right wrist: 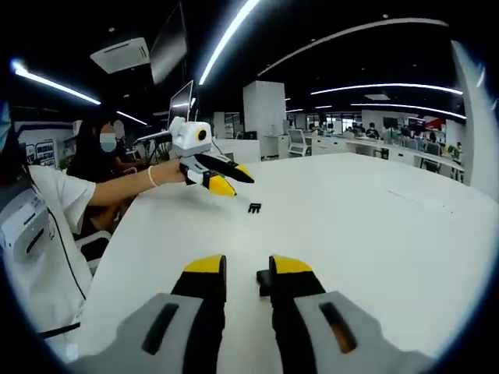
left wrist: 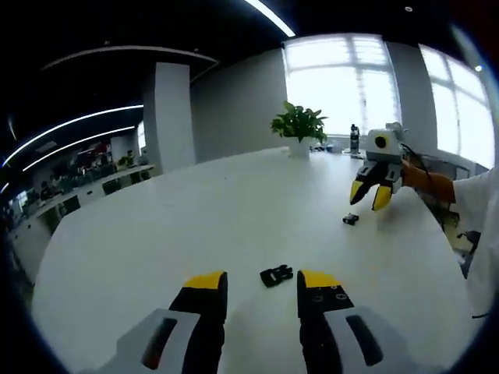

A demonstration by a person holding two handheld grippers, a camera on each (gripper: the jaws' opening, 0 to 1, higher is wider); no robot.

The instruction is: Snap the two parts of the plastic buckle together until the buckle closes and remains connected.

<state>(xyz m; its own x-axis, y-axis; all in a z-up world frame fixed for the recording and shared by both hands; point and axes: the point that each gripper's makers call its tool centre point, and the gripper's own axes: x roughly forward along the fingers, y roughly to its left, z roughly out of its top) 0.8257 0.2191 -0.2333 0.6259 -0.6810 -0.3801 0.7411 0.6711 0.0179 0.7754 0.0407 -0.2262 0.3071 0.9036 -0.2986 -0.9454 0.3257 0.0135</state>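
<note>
On the white table [left wrist: 156,234], in the left gripper view, I am seeing one black buckle part [left wrist: 276,275] lying flat just ahead of my left gripper [left wrist: 262,282], between the two yellow tips. Its jaws are standing apart and are holding nothing; the part is not touching either of them. Farther across the table the second buckle part [left wrist: 351,219] is lying alone, small and dark. My right gripper [left wrist: 371,195] is hanging just above it, tips pointing down, with a gap between them, and nothing is clamped there. A sleeve and a forearm are coming in from the right edge behind it. At the far side of the table a potted plant [left wrist: 299,127] is standing before the bright windows, with a dark bottle [left wrist: 355,139] near it.

From the right gripper view, I am looking along my right gripper [right wrist: 248,269], whose jaws are also parted and empty. A black buckle part [right wrist: 264,281] is lying just beside the inner side of the right jaw; I cannot tell if it is touching. The other buckle part [right wrist: 254,208] is lying farther ahead on the table [right wrist: 374,226], and my left gripper [right wrist: 234,181] is hovering near it, its jaws open.
</note>
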